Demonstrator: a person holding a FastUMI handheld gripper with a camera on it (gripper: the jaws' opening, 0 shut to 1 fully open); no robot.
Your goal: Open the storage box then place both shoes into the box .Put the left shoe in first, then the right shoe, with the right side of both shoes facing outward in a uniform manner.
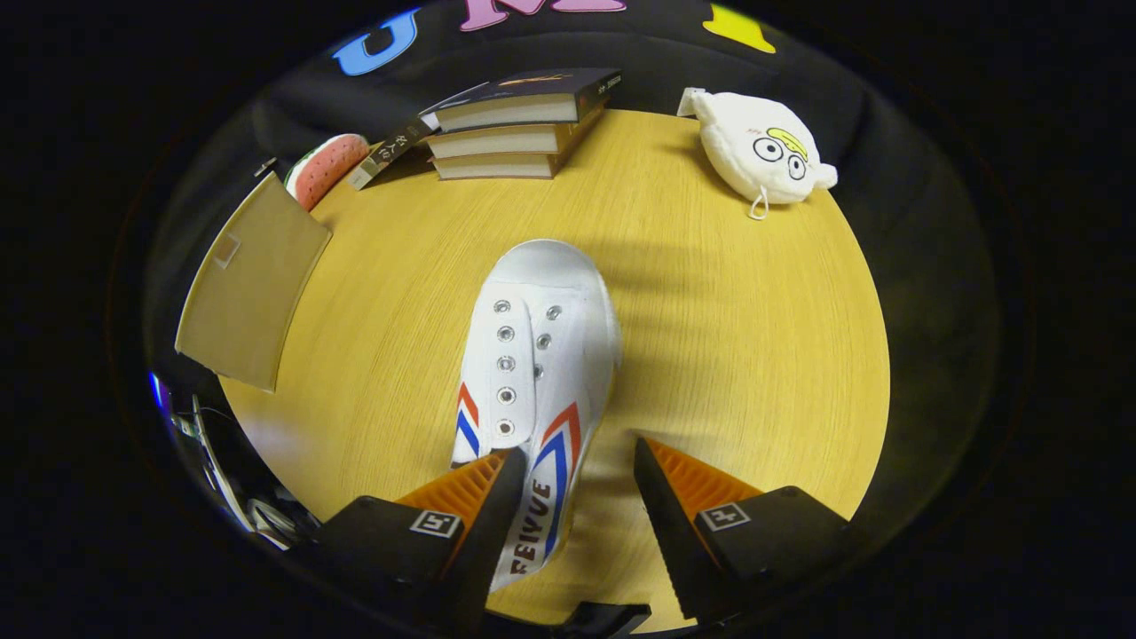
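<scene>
Fingers of the gripper [575, 475] stand apart, the white shoe's [537, 373] heel end between them, nearest the left one — red and blue stripes, empty eyelets, toe pointing away across the wooden table [737, 355] toward stacked books [510, 124].

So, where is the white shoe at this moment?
In the gripper view, the white shoe lies on the round wooden table, its heel end between the open gripper fingers, toe pointing toward the stack of books.
</scene>
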